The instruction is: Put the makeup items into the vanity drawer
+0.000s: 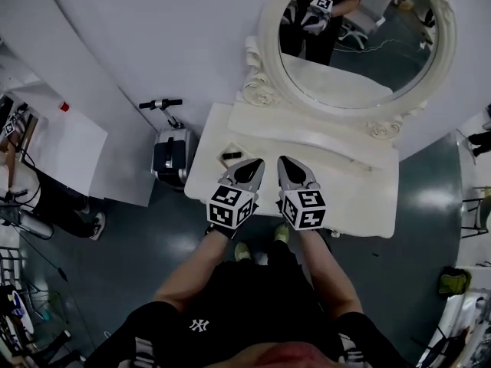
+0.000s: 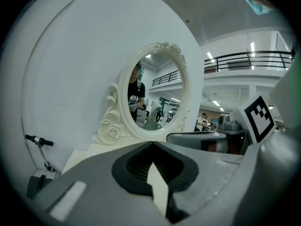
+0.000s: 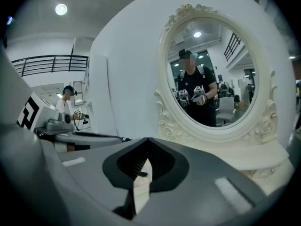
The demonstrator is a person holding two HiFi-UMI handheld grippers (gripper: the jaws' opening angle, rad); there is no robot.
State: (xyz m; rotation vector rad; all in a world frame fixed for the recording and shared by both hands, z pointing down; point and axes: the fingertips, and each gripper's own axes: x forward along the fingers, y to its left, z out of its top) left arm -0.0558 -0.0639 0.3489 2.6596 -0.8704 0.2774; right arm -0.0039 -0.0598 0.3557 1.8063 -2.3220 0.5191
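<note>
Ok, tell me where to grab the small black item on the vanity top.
Probably across its middle, from above, with the nearer left hand-held gripper. The black item lies flat on the vanity top, lengthwise left to right, so its long sides look free. The jaws are shut; open them first.

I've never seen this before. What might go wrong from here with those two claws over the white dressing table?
The left gripper and right gripper are both shut, so either might knock the small dark item off the vanity top rather than grasp it. The mirror stands close behind; a high reach might hit it.
</note>
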